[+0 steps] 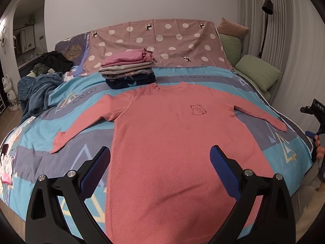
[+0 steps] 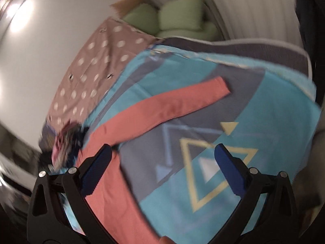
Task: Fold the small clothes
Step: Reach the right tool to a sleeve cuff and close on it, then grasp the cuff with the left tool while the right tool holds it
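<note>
Left tongs (image 1: 159, 158) (spread wide) hover over flat pink shirt (image 1: 172, 134).

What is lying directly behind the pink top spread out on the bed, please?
A stack of folded clothes sits just behind the pink top's collar, pink garment uppermost, dark one at the bottom. The middle layers show only their edges.

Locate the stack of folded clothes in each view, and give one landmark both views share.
Left wrist view: the stack of folded clothes, pink on top and dark blue at the bottom, sits upper centre, just beyond the salmon-pink long-sleeved knit top's collar.
Right wrist view: the stack is blurred at the left edge, beside the left finger of the hand-held gripper.
Shared landmark: the brown polka-dot cloth behind the stack.
</note>
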